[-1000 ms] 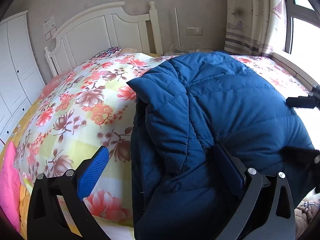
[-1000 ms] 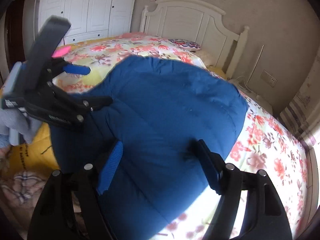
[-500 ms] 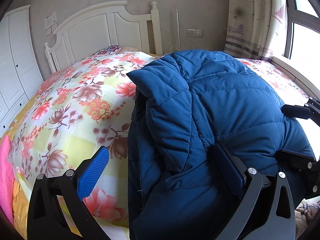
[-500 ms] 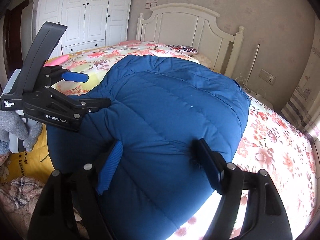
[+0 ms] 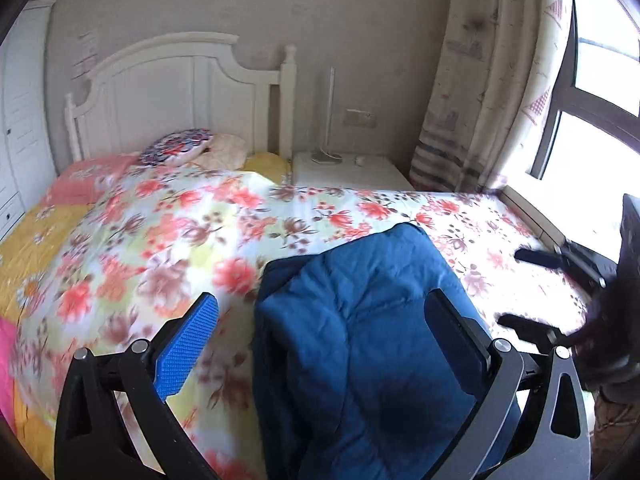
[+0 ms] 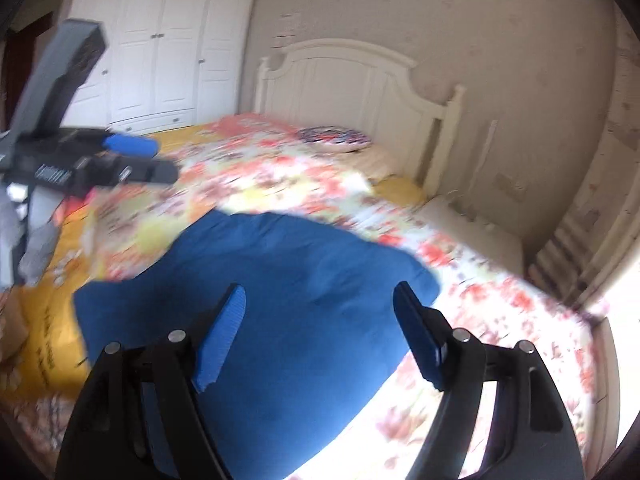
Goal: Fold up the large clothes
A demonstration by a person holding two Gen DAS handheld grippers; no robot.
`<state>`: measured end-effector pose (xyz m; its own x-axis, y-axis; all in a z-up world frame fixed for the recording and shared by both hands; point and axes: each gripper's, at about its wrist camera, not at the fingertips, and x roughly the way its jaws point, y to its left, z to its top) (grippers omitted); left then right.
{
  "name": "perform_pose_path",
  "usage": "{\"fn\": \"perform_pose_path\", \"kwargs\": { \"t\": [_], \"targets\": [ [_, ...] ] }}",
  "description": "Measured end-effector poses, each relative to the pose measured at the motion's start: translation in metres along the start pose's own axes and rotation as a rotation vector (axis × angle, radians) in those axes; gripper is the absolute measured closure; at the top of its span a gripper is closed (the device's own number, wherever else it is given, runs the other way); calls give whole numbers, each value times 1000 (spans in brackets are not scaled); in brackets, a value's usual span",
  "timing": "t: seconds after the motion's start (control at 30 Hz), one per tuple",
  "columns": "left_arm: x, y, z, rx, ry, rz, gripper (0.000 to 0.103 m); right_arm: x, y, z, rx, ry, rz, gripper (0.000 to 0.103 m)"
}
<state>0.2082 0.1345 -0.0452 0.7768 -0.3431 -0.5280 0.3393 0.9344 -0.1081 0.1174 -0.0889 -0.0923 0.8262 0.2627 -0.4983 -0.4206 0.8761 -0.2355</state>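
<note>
A dark blue puffer jacket (image 5: pixel 360 340) lies folded in a compact bundle on the floral quilt (image 5: pixel 160 220) at the near side of the bed. My left gripper (image 5: pixel 320 300) hangs open above it, with no cloth pinched between its wide-spread fingers. From the right wrist view the jacket (image 6: pixel 288 280) is a flat blue mass below my right gripper (image 6: pixel 320 290), whose jaws are closing with nothing pressed between them. The left gripper (image 6: pixel 156 159) shows at the upper left of that view. My right gripper (image 5: pixel 512 288) appears at the right edge of the left wrist view.
A white headboard (image 5: pixel 180 92) and a patterned pillow (image 5: pixel 176 146) stand at the far end of the bed. A white nightstand (image 5: pixel 348 168), a curtain (image 5: pixel 480 100) and a bright window lie to the right. A white wardrobe (image 6: pixel 160 60) stands at the far left.
Both grippers have risen and pulled back off the jacket. Their fingers no longer press into the cloth. The jacket now sits lower and smaller in both views.
</note>
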Motion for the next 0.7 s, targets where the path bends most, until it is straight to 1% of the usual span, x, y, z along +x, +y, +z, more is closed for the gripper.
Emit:
{"fn": "perform_pose_path", "kwargs": {
  "t": [0.03, 0.07, 0.1, 0.13, 0.23, 0.27, 0.33, 0.4, 0.47, 0.53, 0.57, 0.63, 0.7],
  "targets": [
    [17, -5, 5, 7, 35, 5, 4, 13, -11, 7, 29, 23, -4, 38],
    [35, -9, 6, 12, 70, 19, 4, 30, -25, 13, 71, 53, -3, 47],
    [47, -14, 4, 18, 95, 22, 4, 45, -34, 15, 98, 75, 1, 50],
    [64, -17, -1, 31, 131, 25, 4, 56, -40, 17, 114, 91, 5, 51],
    [96, -24, -22, 97, 194, 105, 4, 98, -55, 23, 144, 142, 25, 53],
    [102, -24, -29, 113, 204, 124, 4, 115, -57, 26, 145, 164, 24, 54],
    [104, -20, -39, 122, 188, 151, 4, 152, -58, 26, 144, 244, 15, 57],
    [104, -15, -44, 112, 171, 158, 4, 198, -52, 22, 151, 348, 53, 57],
    [106, -10, -47, 100, 157, 175, 4, 217, -39, 25, 101, 382, 19, 57],
    [112, -2, -50, 63, 155, 151, 4, 237, -22, 28, -3, 438, -38, 57],
    [115, 2, -51, 44, 158, 136, 4, 241, -22, 27, -18, 449, -47, 57],
    [120, 10, -53, 5, 170, 96, 4, 244, -28, 23, 16, 433, -41, 57],
    [123, 13, -53, -13, 189, 61, 4, 231, -36, 21, 46, 390, -29, 57]
  ]
}}
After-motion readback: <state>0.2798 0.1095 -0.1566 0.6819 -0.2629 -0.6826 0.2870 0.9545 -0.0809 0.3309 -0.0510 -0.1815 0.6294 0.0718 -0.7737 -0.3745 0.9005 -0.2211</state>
